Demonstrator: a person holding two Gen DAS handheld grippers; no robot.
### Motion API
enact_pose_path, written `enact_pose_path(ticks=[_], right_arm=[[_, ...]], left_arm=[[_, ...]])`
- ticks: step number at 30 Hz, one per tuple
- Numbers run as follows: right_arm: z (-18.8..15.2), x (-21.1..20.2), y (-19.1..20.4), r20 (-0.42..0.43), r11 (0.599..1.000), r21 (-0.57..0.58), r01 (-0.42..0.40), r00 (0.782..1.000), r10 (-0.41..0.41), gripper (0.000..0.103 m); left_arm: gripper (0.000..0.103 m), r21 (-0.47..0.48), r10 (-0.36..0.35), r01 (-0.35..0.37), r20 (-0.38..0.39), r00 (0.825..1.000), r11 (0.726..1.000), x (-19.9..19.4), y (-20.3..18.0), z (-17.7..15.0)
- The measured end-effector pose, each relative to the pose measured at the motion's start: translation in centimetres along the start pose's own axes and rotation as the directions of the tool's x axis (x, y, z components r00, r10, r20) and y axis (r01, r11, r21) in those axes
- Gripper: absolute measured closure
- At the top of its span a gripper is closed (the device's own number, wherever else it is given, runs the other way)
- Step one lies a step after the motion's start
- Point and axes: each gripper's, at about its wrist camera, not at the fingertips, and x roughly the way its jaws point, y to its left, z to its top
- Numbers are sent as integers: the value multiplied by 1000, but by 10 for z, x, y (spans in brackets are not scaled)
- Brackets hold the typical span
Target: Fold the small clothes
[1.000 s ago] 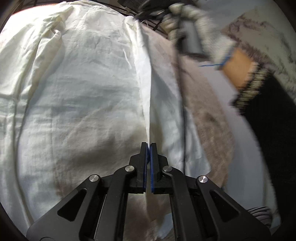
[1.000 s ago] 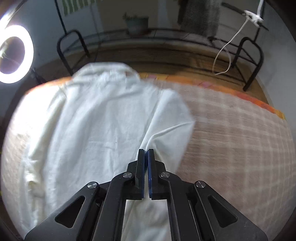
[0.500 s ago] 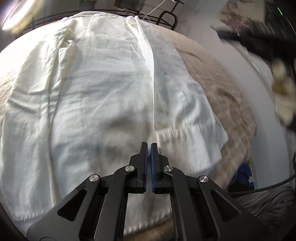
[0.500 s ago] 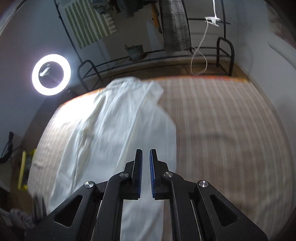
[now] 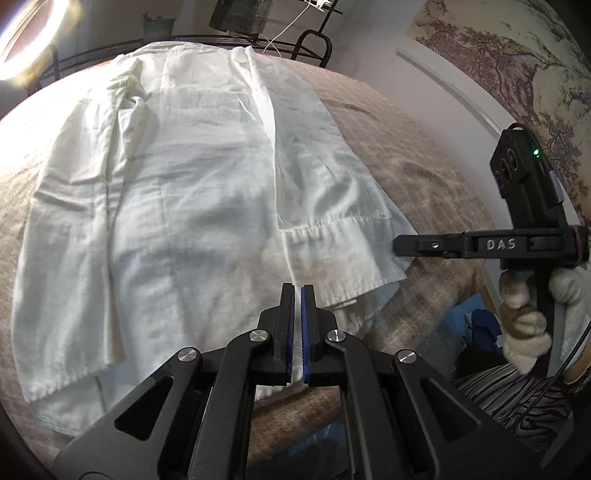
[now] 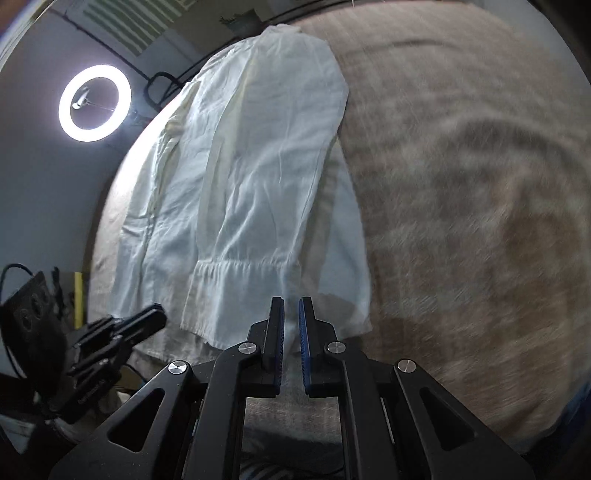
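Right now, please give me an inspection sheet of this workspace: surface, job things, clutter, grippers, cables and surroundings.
Surface: a bed with a beige checked blanket.
Job's things: one white shirt lies spread flat on the blanket, a sleeve folded over its body.
Clutter: nothing seen on the blanket besides the shirt.
Grippers: left gripper shut and empty above the shirt's hem; right gripper nearly shut, empty, near the sleeve cuff.
Cables: a white cable hangs on the black metal rack beyond the bed.
Surroundings: a lit ring light, a wall picture of trees.
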Motion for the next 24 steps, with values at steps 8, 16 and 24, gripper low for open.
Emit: enact_pose_path(ticks=[8,16,24], right_arm=[[0,4,-18,33,985,97,-143,990,140,92],[-6,8,-12,32,993,43,-106,994,105,74],[-10,-21,8,85,999,-34,21,996,-18,102]], left_arm=[[103,-12,-4,4,30,1000,1000,-4,-4,2],[103,-22,6,-5,32,999,1000,1,-1,6],[103,6,10,-11,40,999,1000,1,-9,6]])
